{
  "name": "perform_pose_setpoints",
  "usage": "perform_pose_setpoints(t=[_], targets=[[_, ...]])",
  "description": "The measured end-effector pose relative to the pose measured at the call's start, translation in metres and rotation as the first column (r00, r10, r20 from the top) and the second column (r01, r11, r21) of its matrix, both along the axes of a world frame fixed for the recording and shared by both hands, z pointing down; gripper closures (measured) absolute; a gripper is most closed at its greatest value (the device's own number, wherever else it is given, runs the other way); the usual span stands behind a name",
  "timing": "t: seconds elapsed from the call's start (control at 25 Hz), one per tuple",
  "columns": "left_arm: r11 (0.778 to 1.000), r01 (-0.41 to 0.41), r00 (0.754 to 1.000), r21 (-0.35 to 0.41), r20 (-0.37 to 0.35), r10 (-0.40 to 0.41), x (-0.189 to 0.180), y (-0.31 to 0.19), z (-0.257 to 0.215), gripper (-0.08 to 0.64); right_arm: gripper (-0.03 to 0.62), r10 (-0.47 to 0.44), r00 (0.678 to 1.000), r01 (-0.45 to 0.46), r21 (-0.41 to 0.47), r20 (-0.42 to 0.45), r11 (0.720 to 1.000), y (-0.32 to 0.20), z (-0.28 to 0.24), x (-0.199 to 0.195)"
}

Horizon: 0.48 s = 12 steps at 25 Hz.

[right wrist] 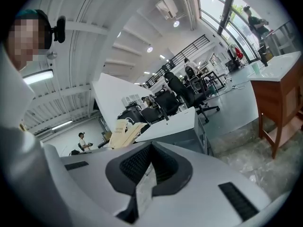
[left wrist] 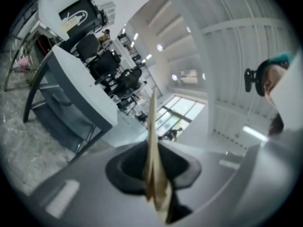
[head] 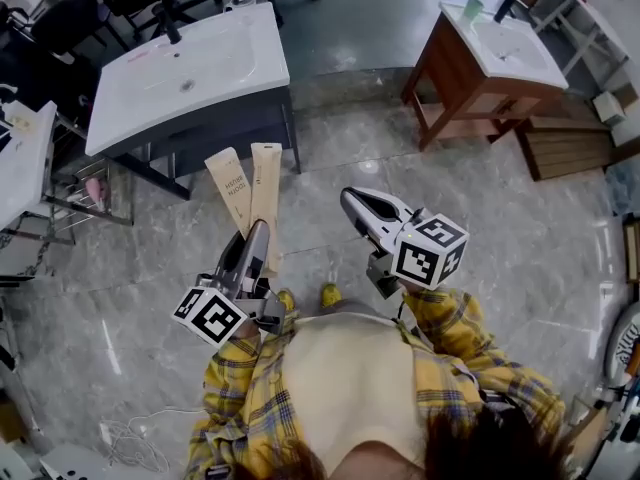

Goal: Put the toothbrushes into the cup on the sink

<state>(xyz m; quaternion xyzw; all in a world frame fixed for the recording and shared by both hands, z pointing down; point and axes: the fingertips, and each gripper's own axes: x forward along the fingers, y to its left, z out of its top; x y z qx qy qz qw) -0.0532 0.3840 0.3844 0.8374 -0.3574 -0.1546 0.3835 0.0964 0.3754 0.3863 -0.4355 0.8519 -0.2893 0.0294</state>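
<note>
**Inspector:** Report the left side first.

**Assistant:** A white sink (head: pixel 150 88) on a dark cabinet (head: pixel 230 133) stands at upper left on the grey marbled floor (head: pixel 330 158). Nearer the person, the left tongs (head: pixel 258 233) point up and away, clenched on two flat brown toothbrush packs (head: pixel 265 183). The packs are gripped at their lower ends and fan slightly apart above the tongs. They are held in the air in front of that cabinet. The left gripper view agrees, showing thin card edge-on between the pads.

**Inspector:** And the centre?

**Assistant:** The right tongs (head: pixel 352 200) are raised beside the left, apart from the packs, with the jaws closed together. The right gripper view shows a pale sliver between the pads. I cannot tell whether it is a scrap or the floor seen through a gap.

**Inspector:** Where is the cup?

**Assistant:** A pale green cup (head: pixel 472 8) stands at the back corner of a second white sink (head: pixel 510 53) on a wooden cabinet (head: pixel 470 93), far upper right. It is well apart from both tongs and from the packs.

**Inspector:** And the operator?

**Assistant:** Yellow plaid sleeves (head: pixel 245 388) show at the bottom of the head view.
</note>
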Motion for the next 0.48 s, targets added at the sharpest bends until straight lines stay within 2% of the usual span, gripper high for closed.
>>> perform_pose_setpoints(t=[0.2, 0.48], targets=[[1.000, -0.006, 1.000, 0.003, -0.006, 0.006, 0.023, -0.008, 0.002, 0.495, 0.580, -0.006, 1.000, 0.006, -0.010, -0.007, 1.000, -0.008, 0.009, 0.016], [1.000, 0.008, 1.000, -0.007, 0.000, -0.008, 0.028, -0.022, 0.002, 0.495, 0.580, -0.012, 1.000, 0.011, -0.026, -0.004, 1.000, -0.021, 0.015, 0.025]])
